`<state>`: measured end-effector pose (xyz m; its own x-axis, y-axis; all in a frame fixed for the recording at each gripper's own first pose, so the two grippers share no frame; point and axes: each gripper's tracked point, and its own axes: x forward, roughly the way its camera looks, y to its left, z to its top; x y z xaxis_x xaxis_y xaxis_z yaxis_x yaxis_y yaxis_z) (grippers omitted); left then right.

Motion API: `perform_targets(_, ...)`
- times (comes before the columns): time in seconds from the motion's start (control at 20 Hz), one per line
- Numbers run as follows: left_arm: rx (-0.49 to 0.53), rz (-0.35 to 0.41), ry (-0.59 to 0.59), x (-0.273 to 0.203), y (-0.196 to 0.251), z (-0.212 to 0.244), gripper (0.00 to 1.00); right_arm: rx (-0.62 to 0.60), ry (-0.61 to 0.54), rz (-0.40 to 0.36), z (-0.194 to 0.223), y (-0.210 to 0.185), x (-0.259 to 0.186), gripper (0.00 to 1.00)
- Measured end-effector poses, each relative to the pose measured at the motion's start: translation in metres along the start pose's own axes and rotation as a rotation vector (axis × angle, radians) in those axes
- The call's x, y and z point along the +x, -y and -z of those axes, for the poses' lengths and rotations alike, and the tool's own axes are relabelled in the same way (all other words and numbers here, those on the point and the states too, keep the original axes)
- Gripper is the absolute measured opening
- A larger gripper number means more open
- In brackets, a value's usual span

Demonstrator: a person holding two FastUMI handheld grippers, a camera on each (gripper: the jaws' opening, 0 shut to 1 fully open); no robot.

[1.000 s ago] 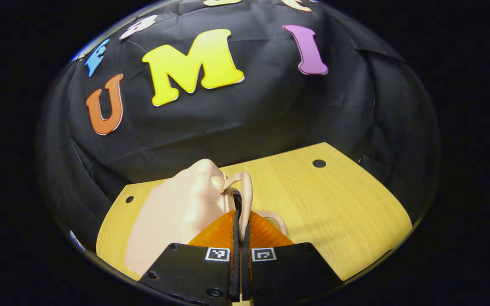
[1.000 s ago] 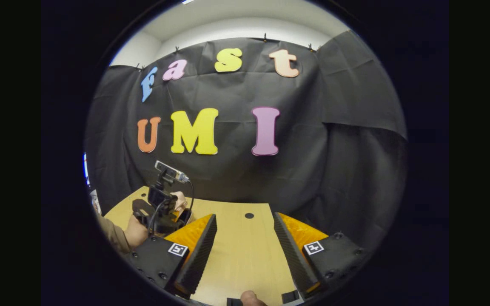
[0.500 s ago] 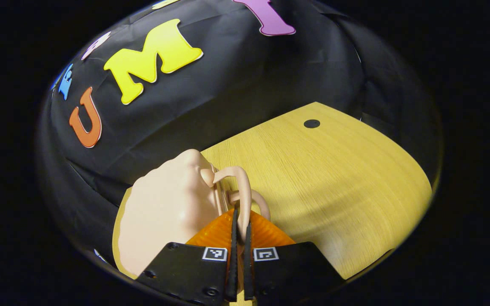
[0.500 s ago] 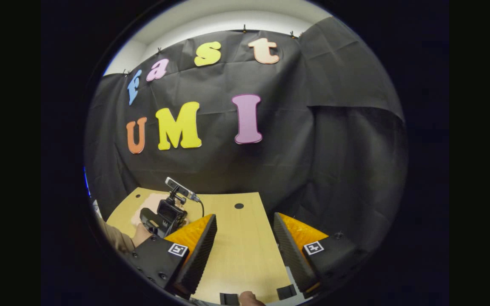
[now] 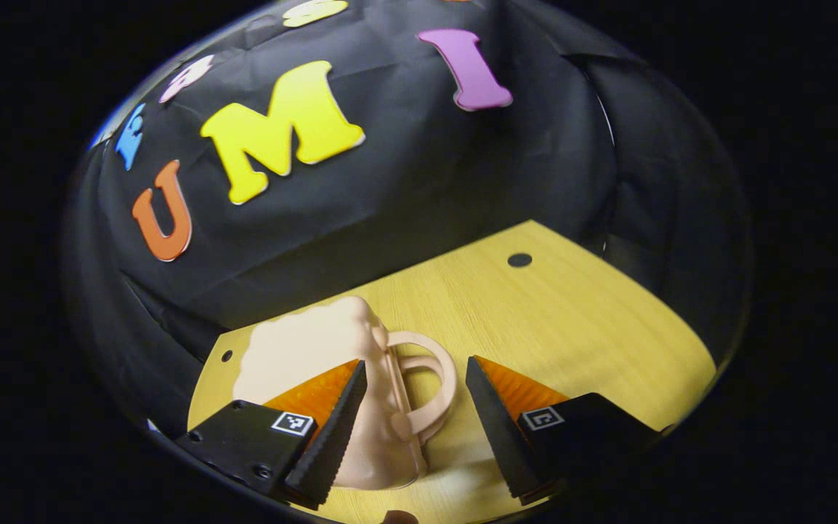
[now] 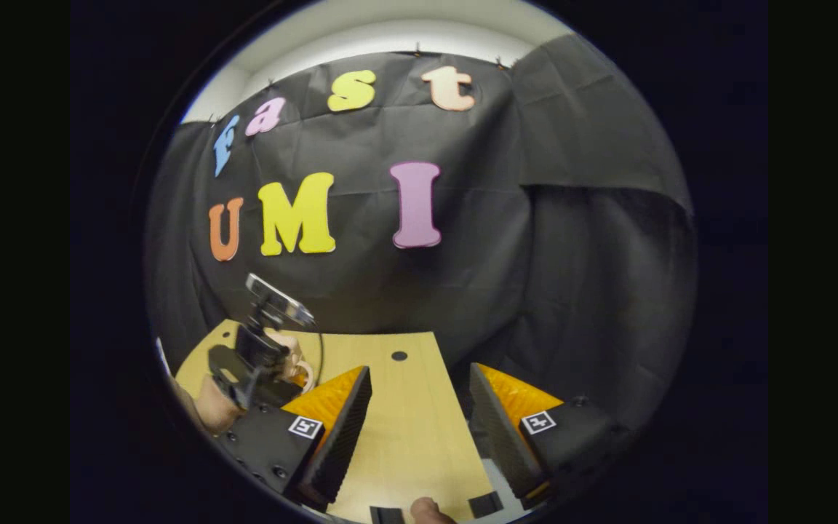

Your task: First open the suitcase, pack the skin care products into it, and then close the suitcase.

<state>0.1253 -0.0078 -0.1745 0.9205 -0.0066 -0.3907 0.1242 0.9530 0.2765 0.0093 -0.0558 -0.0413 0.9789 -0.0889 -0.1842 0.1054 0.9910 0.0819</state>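
We find the left hand-held gripper (image 5: pixel 412 429) spread wide, touching nothing we can confirm. The suitcase (image 5: pixel 317 364), pale pink and closed as far as we can tell, lies on the counter (image 5: pixel 572 335) just ahead, its looped handle (image 5: pixel 433 382) between the fingers' line and clear of both. We note the right hand-held gripper (image 6: pixel 415 429) likewise spread, holding nothing above bare counter (image 6: pixel 404 437). Farther left in the right gripper view, a hand (image 6: pixel 212 404) holds the left hand-held gripper (image 6: pixel 259 364).
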Motion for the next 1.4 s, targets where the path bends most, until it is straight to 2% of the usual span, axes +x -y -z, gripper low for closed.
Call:
perform_targets(0.15,-0.103,0.015,0.107,-0.056,-0.044,-0.028,0.9,-0.007,0.052,-0.019,-0.024,-0.052,-0.001,0.81)
perform_targets(0.3,-0.177,-0.002,0.138,-0.104,-0.105,-0.03,0.94,0.016,0.058,-0.068,-0.036,-0.113,-0.004,0.81)
perform_targets(0.4,-0.24,-0.028,0.135,-0.127,-0.149,-0.021,0.95,0.011,0.08,-0.098,-0.047,-0.156,-0.009,0.8)
perform_targets(0.5,-0.282,-0.088,0.107,-0.155,-0.197,-0.006,0.96,-0.001,0.092,-0.138,-0.054,-0.2,-0.014,0.81)
perform_targets(0.7,-0.322,-0.157,0.178,-0.203,-0.27,-0.01,0.96,-0.028,0.069,-0.226,-0.051,-0.282,-0.026,0.8)
perform_targets(0.95,-0.3,-0.173,0.271,-0.23,-0.311,-0.016,0.96,-0.061,0.068,-0.261,-0.056,-0.353,-0.037,0.8)
perform_targets(1.25,-0.264,-0.139,0.297,-0.233,-0.331,-0.006,0.96,-0.087,0.1,-0.275,-0.057,-0.405,-0.055,0.8)
perform_targets(1.4,-0.279,-0.13,0.308,-0.233,-0.342,-0.005,0.96,-0.104,0.122,-0.286,-0.066,-0.422,-0.064,0.8)
